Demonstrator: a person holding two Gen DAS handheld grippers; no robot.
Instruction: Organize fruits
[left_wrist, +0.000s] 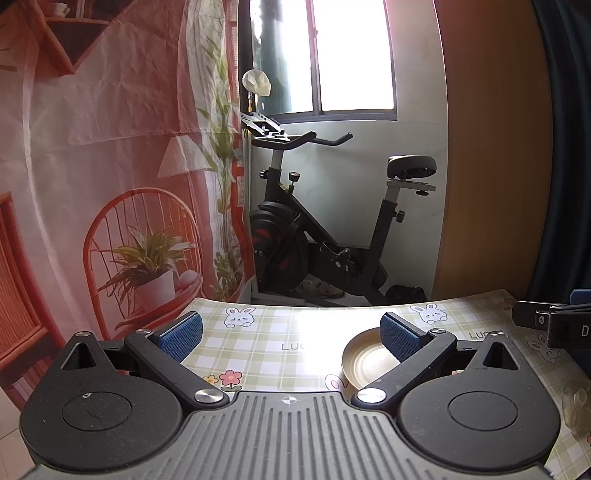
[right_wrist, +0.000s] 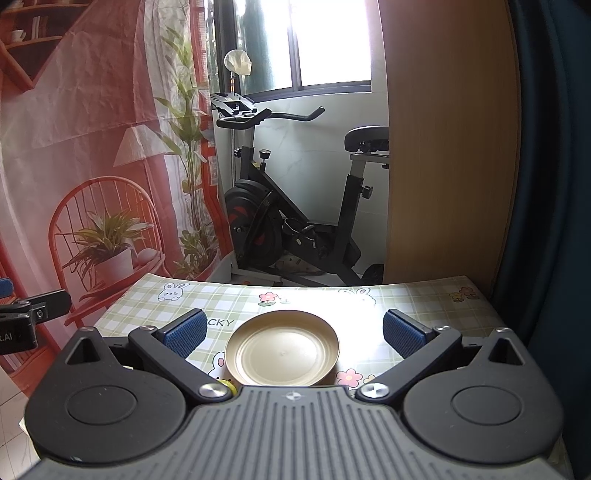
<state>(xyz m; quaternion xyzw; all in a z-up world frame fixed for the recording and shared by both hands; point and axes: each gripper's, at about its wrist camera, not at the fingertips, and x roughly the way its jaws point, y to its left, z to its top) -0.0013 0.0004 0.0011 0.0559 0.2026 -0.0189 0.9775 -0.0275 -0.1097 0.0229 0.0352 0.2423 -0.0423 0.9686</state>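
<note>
Both tongs, left (left_wrist: 291, 334) and right (right_wrist: 291, 332), gape empty; no fruit in view. The plate (right_wrist: 282, 349) at twelve o'clock looks light, stiff, slick — we'd pinch its rim.

Desk (right_wrist: 406, 299) covered by a green-and-white checked cloth (left_wrist: 280, 332) printed with rabbits, flowers and lettering. Directly on the cloth, one shallow gold plate (right_wrist: 282, 349), round and empty, lying flat toward the middle of the desk, over part of a rabbit print and just beside a pink flower print. In the left wrist view, same plate (left_wrist: 364, 363) partly hidden, right of centre. Strong window glare across the cloth behind the plate.
</note>
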